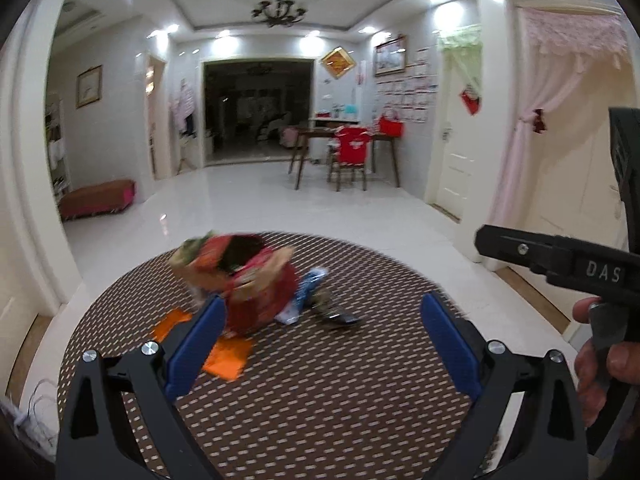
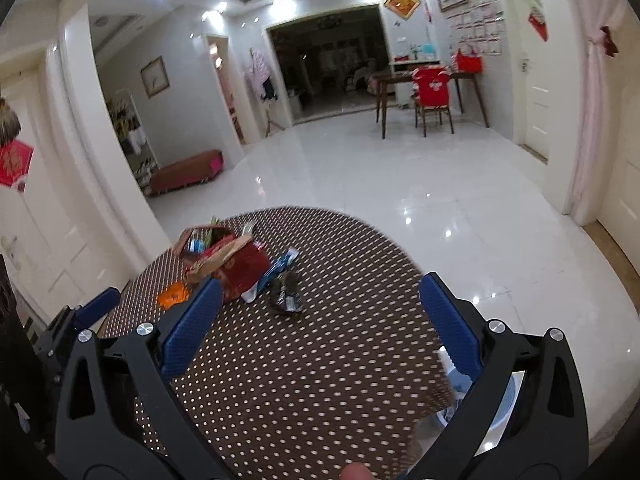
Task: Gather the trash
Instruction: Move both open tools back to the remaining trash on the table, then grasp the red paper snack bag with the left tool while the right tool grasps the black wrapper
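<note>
A round table with a brown dotted cloth (image 1: 320, 380) (image 2: 300, 360) holds a pile of trash. A crumpled red snack bag (image 1: 256, 280) (image 2: 232, 260) lies at the left, blurred in the left wrist view. A blue and white wrapper (image 1: 308, 288) (image 2: 276, 270), a dark wrapper (image 1: 332, 312) (image 2: 286, 294) and an orange wrapper (image 1: 228, 360) (image 2: 173, 293) lie around it. My left gripper (image 1: 322, 312) is open and empty, its left finger just before the red bag. My right gripper (image 2: 320, 292) is open and empty, nearer than the pile.
The right gripper's body (image 1: 560, 264) shows at the right of the left wrist view. A light blue bin (image 2: 500, 404) stands on the floor at the table's right edge. A white tiled floor (image 2: 400, 180), a wooden table with a chair (image 2: 432, 92) and a low bench (image 2: 186, 172) lie beyond.
</note>
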A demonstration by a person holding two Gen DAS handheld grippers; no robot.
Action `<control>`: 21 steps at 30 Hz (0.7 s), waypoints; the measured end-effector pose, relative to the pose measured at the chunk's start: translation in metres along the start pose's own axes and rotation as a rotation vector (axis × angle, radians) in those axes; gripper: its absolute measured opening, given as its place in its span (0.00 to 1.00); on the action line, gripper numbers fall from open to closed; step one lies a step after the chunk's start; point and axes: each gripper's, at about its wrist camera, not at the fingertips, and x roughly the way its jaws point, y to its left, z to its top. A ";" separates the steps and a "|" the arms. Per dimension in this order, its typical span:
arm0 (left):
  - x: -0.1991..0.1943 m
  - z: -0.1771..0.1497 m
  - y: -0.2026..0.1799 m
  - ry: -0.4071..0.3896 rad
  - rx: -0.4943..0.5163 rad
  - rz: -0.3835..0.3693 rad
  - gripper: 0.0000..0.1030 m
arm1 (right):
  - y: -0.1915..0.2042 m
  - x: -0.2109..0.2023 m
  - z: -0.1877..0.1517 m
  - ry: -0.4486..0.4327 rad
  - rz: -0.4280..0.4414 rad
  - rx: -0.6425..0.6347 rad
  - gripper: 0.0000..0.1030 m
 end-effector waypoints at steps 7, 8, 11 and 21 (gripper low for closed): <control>0.029 -0.008 0.048 0.046 -0.036 0.062 0.93 | 0.022 0.069 -0.019 0.127 -0.010 -0.044 0.94; 0.037 -0.006 0.050 0.055 -0.017 0.064 0.93 | 0.023 0.076 -0.023 0.141 -0.012 -0.045 0.94; 0.063 -0.004 0.055 0.080 0.016 0.064 0.93 | 0.021 0.101 -0.031 0.186 -0.024 -0.055 0.94; 0.133 -0.005 0.059 0.212 0.053 0.055 0.93 | 0.010 0.157 -0.037 0.275 -0.057 -0.075 0.94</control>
